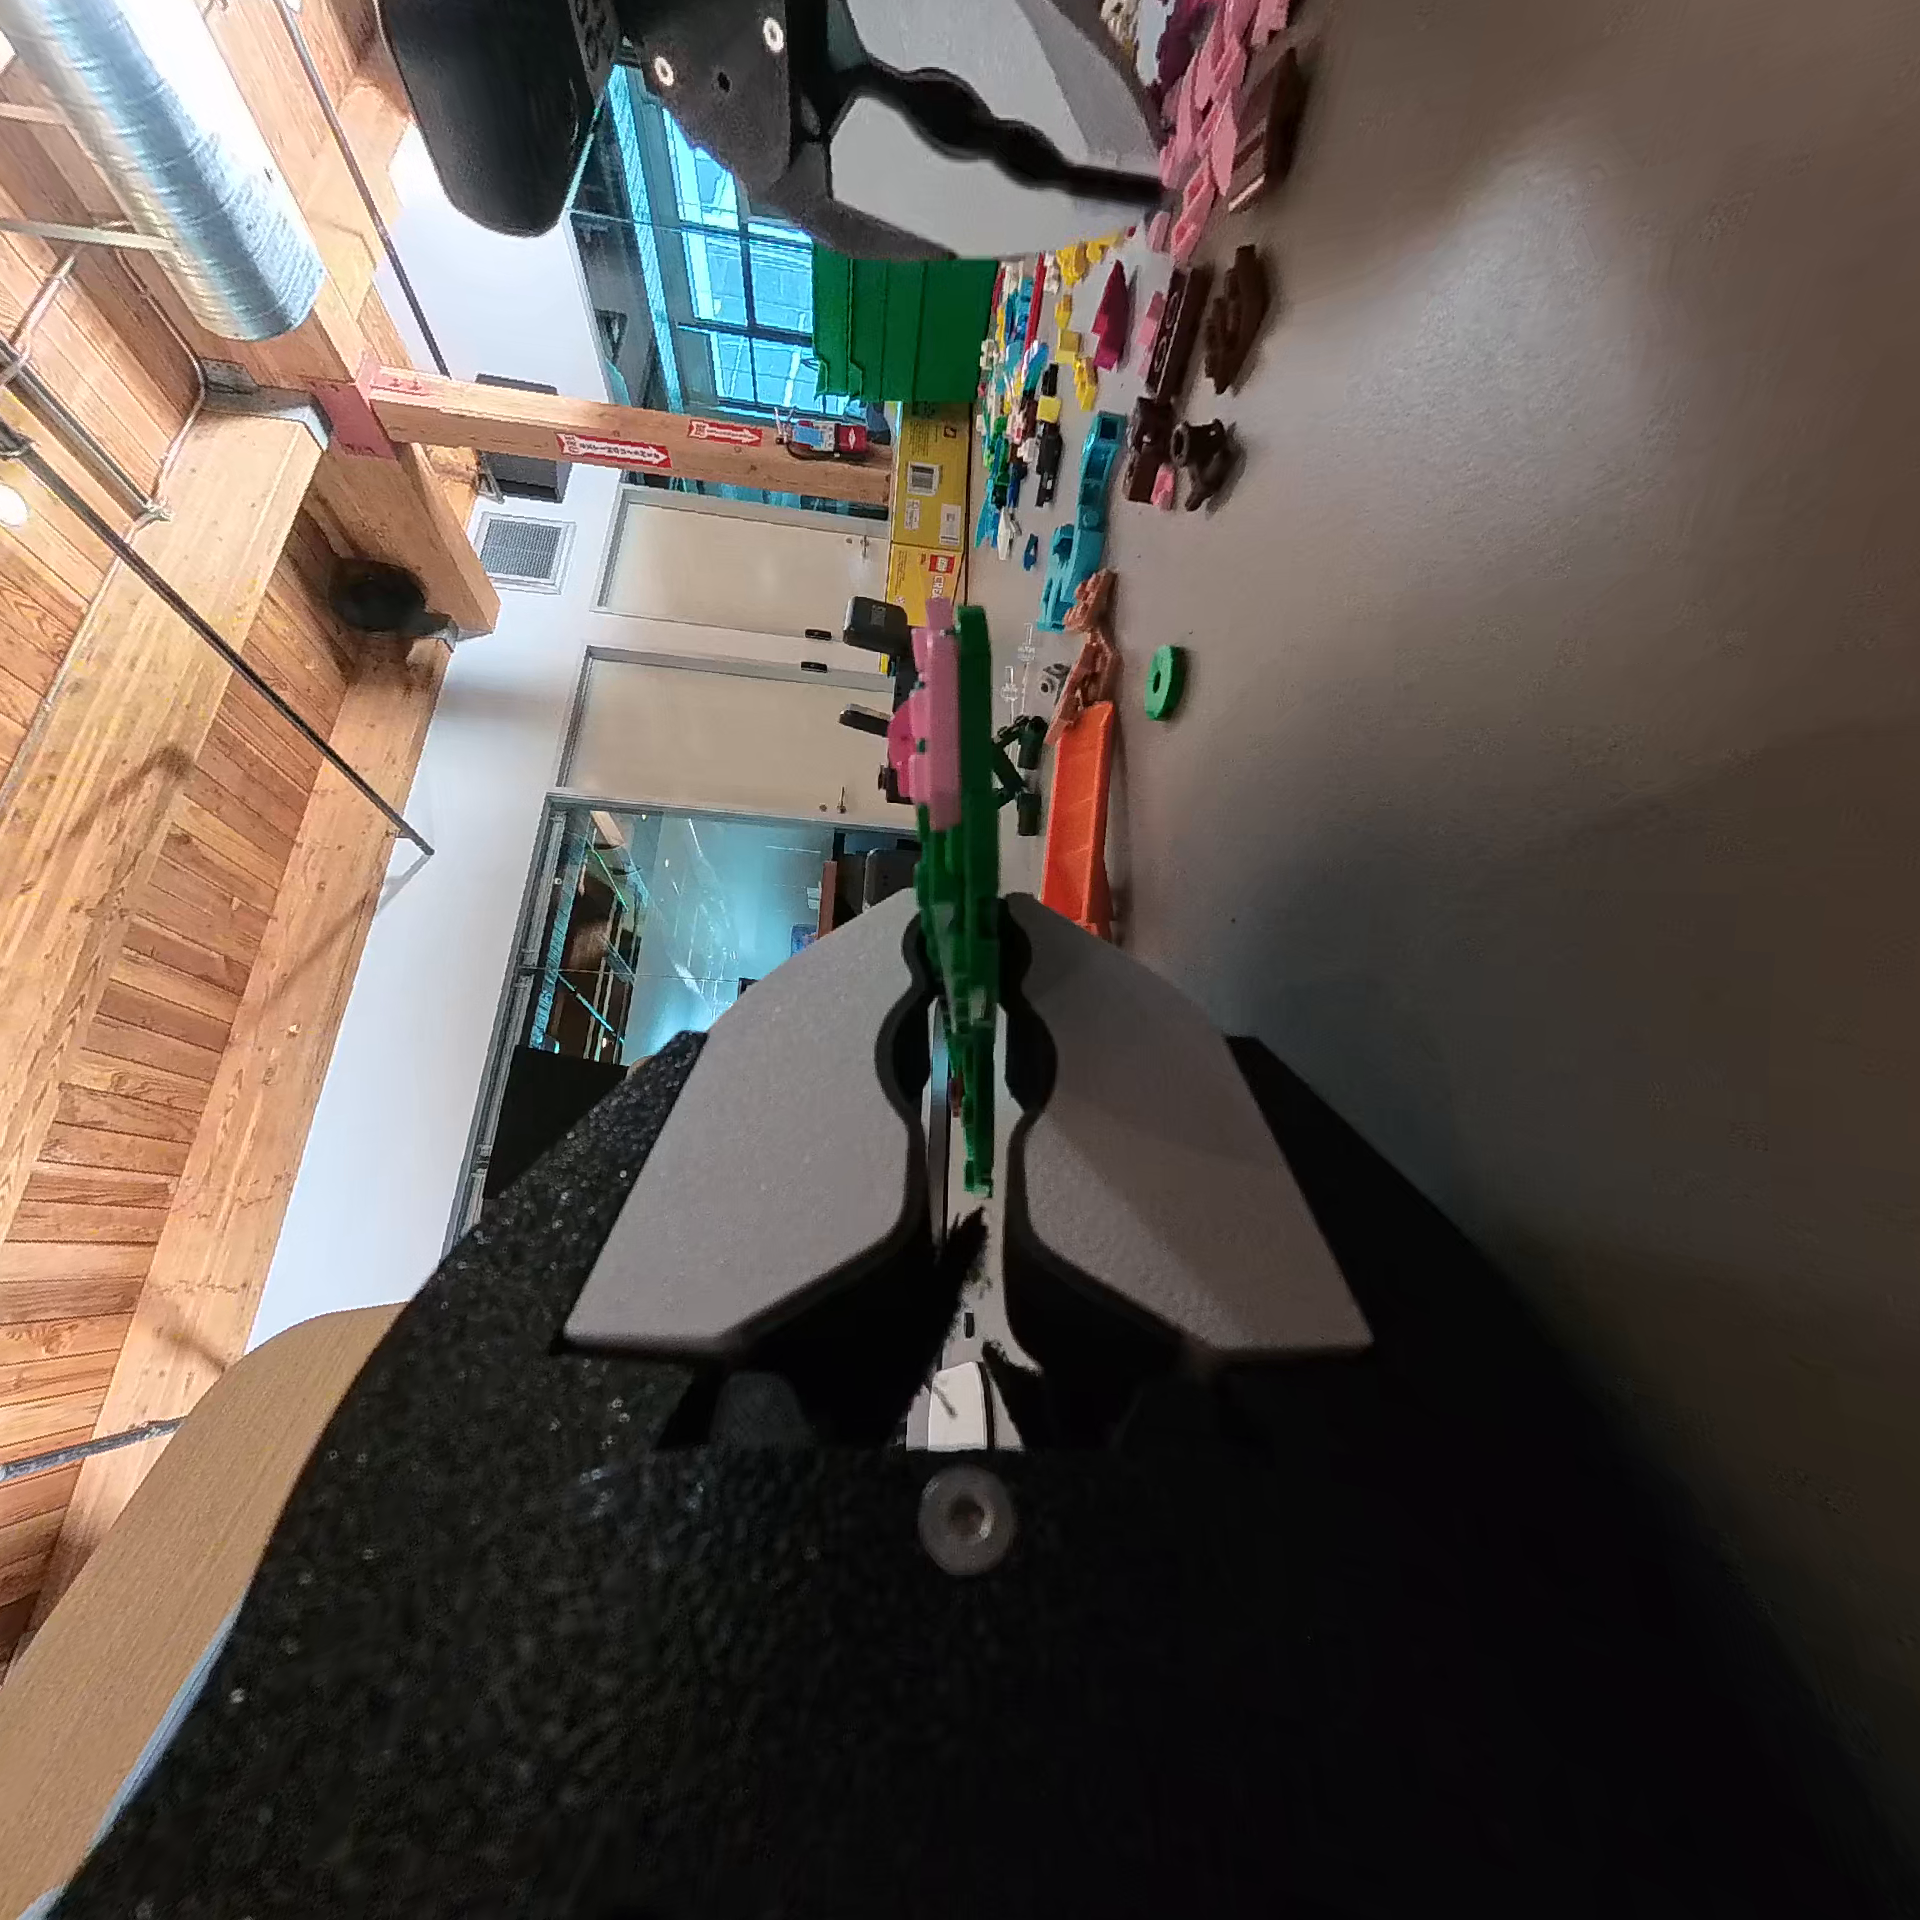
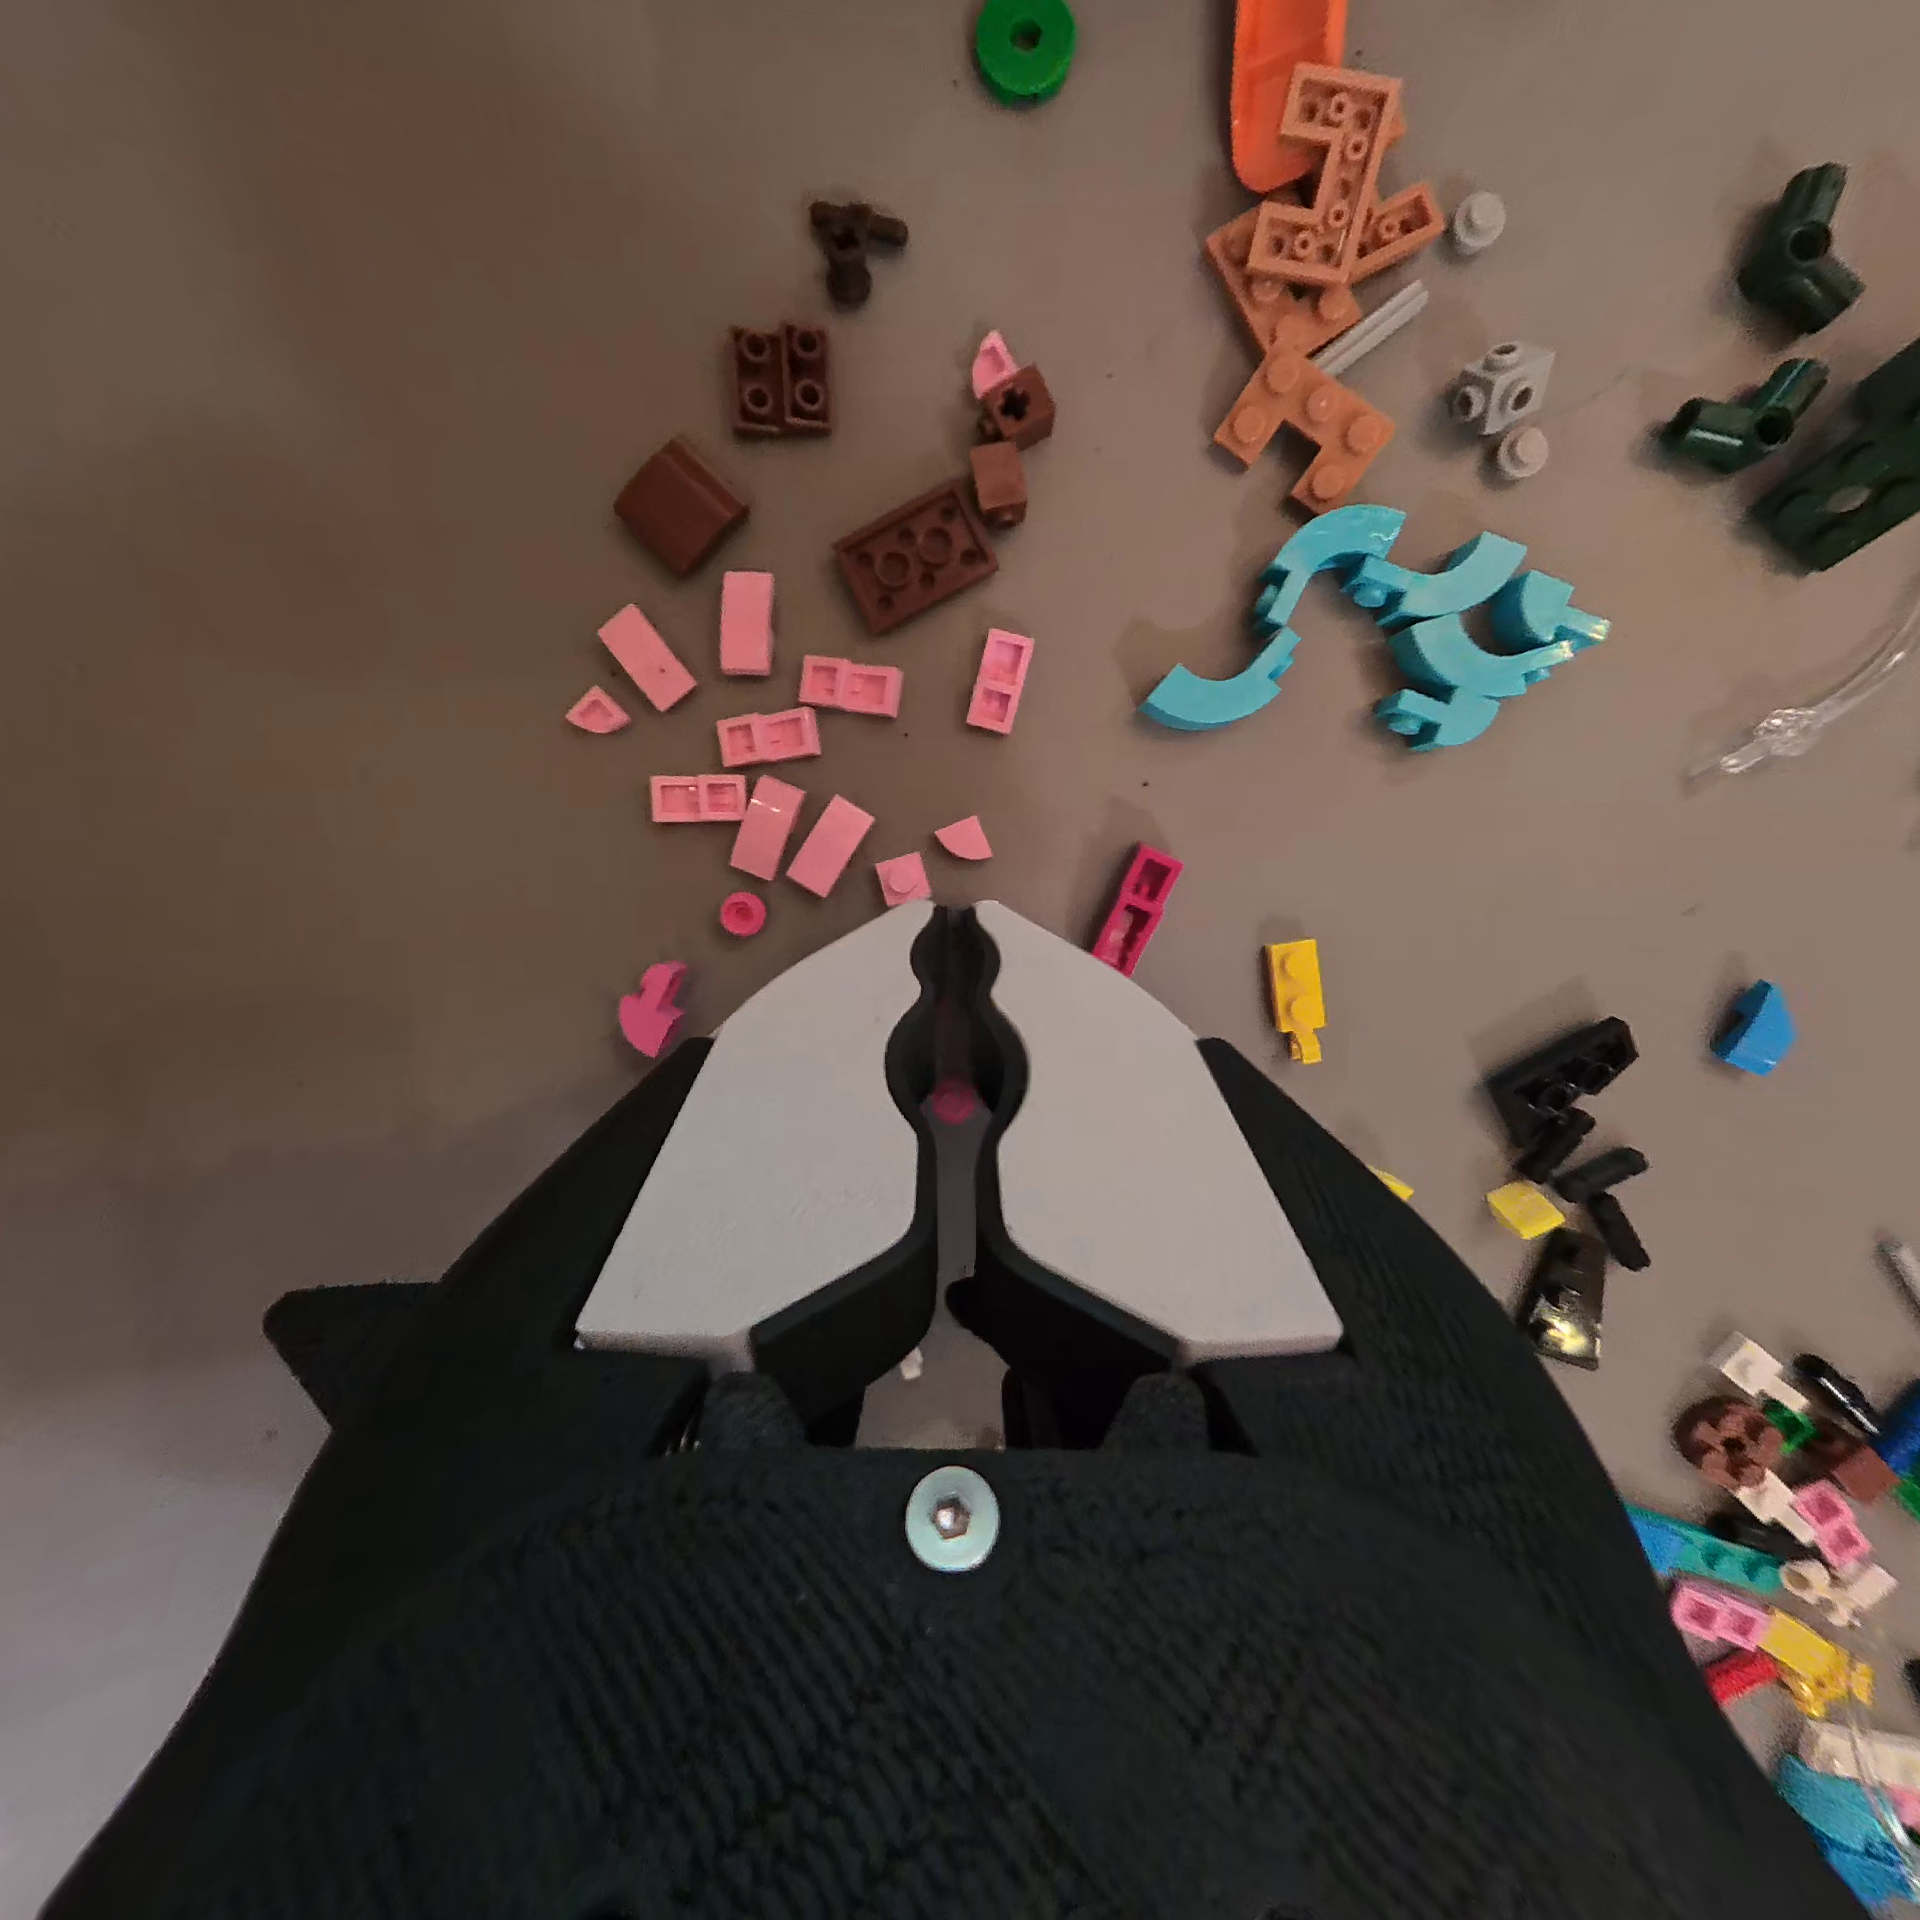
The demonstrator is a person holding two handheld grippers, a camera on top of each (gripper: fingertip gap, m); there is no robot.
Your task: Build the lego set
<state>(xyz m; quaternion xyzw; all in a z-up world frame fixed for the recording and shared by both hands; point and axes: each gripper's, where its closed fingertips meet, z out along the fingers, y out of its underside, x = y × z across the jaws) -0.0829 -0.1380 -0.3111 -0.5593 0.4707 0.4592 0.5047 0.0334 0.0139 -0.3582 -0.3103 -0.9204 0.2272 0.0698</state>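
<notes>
My left gripper (image 1: 961, 914) is shut on a green plate assembly (image 1: 971, 831) that carries pink bricks (image 1: 930, 717) at its far end, and holds it edge-on above the grey table (image 1: 1507, 727). My right gripper (image 2: 954, 912) is shut, with a small magenta piece (image 2: 948, 1103) pinched between its fingers. It hovers just over a scatter of pink tiles and bricks (image 2: 746, 621). It also shows in the left wrist view (image 1: 1143, 197), tips down at the pink pile.
Brown pieces (image 2: 914, 556), tan plates (image 2: 1309, 260), turquoise arches (image 2: 1455, 613), an orange piece (image 2: 1273, 104), a green ring (image 2: 1023, 42), dark green connectors (image 2: 1797, 249) and mixed bricks (image 2: 1766, 1558) lie around. A green baseplate (image 1: 904, 327) and yellow boxes (image 1: 930, 488) stand at the table's far side.
</notes>
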